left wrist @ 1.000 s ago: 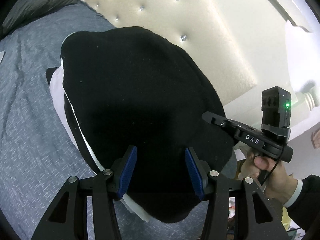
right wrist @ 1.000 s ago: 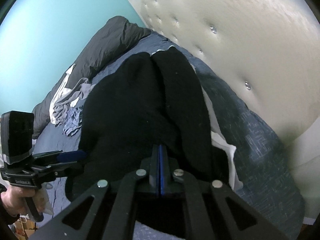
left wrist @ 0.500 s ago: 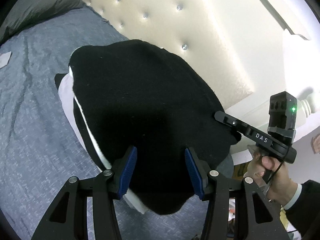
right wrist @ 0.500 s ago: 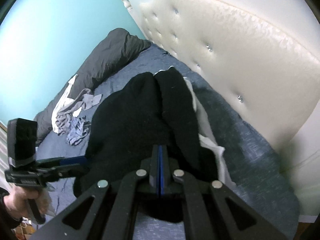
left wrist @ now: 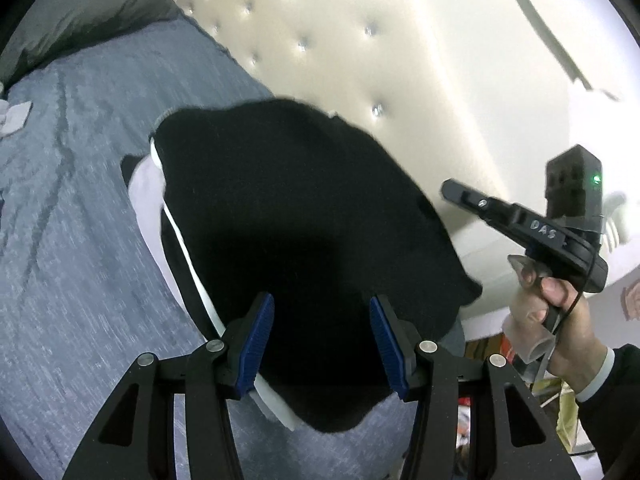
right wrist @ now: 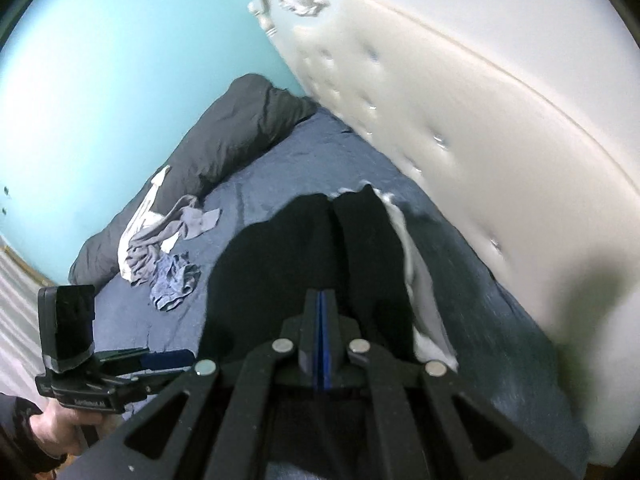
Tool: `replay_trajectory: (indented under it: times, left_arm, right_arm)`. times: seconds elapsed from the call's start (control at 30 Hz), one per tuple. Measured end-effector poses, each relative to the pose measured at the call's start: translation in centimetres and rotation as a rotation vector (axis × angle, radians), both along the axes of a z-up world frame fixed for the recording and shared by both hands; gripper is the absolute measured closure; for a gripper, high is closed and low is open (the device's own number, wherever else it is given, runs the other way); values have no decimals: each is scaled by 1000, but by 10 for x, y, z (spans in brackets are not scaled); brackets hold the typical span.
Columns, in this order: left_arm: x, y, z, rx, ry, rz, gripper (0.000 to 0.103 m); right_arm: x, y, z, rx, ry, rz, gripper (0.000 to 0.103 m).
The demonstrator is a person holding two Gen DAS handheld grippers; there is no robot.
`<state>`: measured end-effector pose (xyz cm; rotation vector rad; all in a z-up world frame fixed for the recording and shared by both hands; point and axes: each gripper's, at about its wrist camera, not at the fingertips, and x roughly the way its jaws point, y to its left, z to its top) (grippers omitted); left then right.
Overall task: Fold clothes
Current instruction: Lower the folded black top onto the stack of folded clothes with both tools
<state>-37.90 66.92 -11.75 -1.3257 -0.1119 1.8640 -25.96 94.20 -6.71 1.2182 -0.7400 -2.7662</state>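
A black garment (left wrist: 300, 220) with a white lining edge (left wrist: 176, 236) lies bunched on the blue-grey bed sheet (left wrist: 72, 200), close to the headboard. My left gripper (left wrist: 326, 340) hovers above its near end, blue pads apart and open, pressing on nothing. In the right wrist view the same black garment (right wrist: 288, 272) stretches away under my right gripper (right wrist: 322, 304), whose pads are shut flat together with no cloth between them. From the left wrist view the right gripper (left wrist: 450, 192) is off the garment's right edge, in front of the headboard. The left gripper (right wrist: 168, 358) shows low at the left.
The cream tufted headboard (left wrist: 360, 60) runs along the right of the bed. A dark grey duvet (right wrist: 240, 132) lies at the far end, with a heap of grey and white clothes (right wrist: 160, 248) beside it. A person's hand (left wrist: 560, 320) grips the right handle.
Both grippers have risen and drawn back from the black garment, which looks smaller and stays on the bed. Neither gripper's jaws have changed.
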Motion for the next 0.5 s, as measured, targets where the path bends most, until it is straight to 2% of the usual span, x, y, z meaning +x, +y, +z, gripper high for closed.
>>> replay_trajectory:
  times: [0.13, 0.27, 0.37, 0.5]
  left_arm:
    - [-14, -4, 4, -15, 17, 25, 49]
    - [-25, -5, -10, -47, -13, 40, 49]
    - [-25, -1, -26, -94, -27, 21, 49]
    - [-26, 0, -23, -93, -29, 26, 49]
  right_arm:
    - [-28, -11, -9, 46, -74, 61, 103]
    - [-39, -12, -34, 46, -162, 38, 103]
    - [-38, -12, -43, 40, -177, 16, 103]
    - [-35, -12, -44, 34, -184, 10, 103]
